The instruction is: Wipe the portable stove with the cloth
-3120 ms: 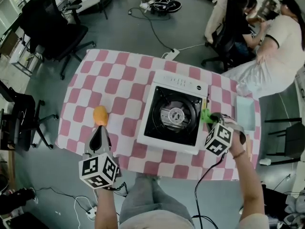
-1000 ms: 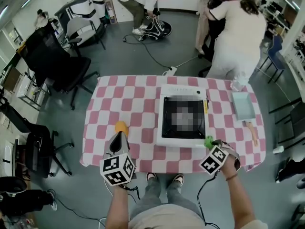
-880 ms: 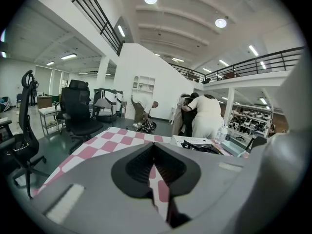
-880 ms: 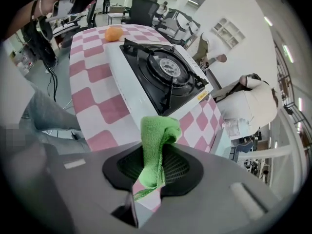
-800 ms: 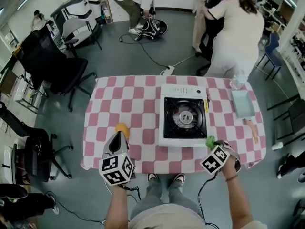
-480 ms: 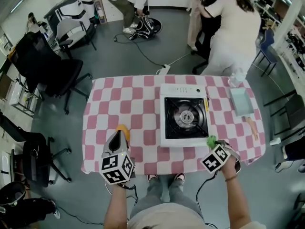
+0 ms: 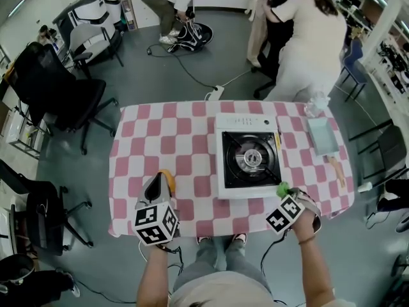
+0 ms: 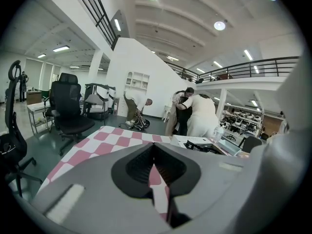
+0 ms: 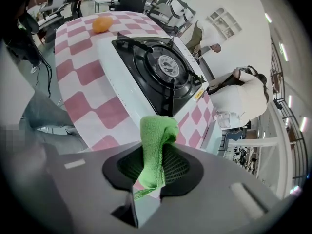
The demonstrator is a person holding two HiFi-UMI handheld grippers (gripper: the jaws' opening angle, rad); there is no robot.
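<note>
Green cloth (image 9: pixel 158 130), clamped in my right hand-held gripper (image 9: pixel 154 155) just off the stove's (image 7: pixel 249 155) lower-right corner, could snag on the burner supports and pull free, I reckon; left hand-held gripper (image 8: pixel 152 149) closed, empty.

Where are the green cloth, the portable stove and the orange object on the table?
green cloth (image 9: pixel 157 140): right gripper view, on its bunched middle.
portable stove (image 7: pixel 250 158): head view, on its centre burner.
orange object (image 9: pixel 101 24): right gripper view, on its middle.

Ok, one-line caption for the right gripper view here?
Right gripper shut on a green cloth, poised before the portable stove on the checked tablecloth.
</note>
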